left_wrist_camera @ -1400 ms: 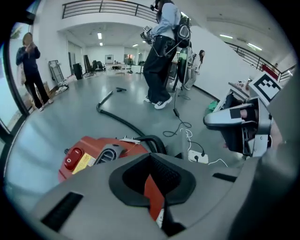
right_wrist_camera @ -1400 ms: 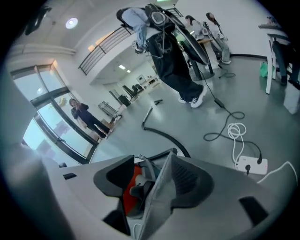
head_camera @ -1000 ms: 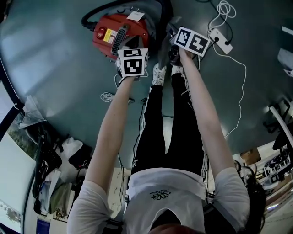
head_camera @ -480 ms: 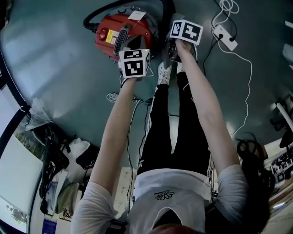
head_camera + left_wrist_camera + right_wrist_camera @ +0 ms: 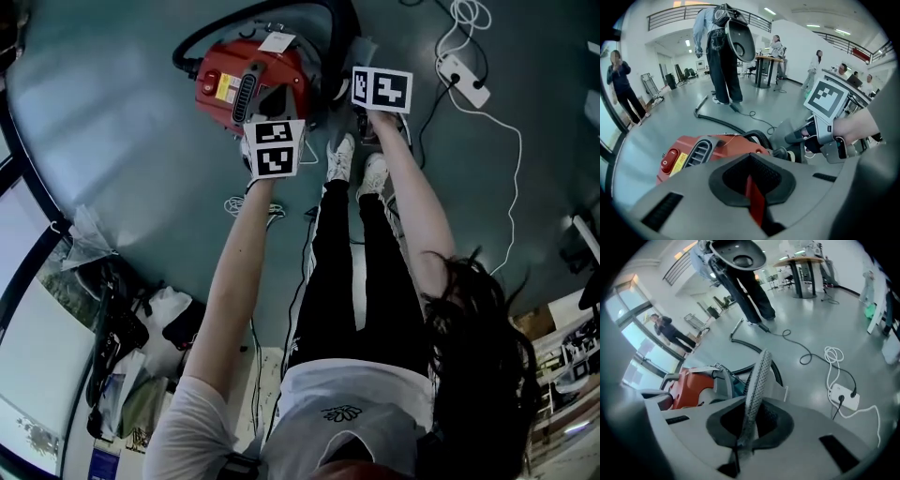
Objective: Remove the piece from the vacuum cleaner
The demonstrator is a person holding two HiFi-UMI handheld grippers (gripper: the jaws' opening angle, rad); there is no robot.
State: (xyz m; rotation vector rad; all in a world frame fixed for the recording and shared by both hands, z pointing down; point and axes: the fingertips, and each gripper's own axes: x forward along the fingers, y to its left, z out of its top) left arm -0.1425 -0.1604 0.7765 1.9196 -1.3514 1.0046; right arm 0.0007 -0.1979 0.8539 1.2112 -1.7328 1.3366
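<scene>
Piece (image 5: 757, 380): thin, grey, speckled, standing edge-on between the jaws of the right claw (image 5: 749, 425) and poking out past them.
Right claw: closing tight on that piece, pads pressing both sides.
Left claw (image 5: 751, 180): jaws pinched together on a thin red strip (image 5: 754, 206).
Vacuum cleaner (image 5: 251, 80): red, on the floor (image 5: 112, 141), just ahead of the left claw, ahead-left of the right one.
Power strip (image 5: 843, 397): white, off to the right claw's right.
</scene>
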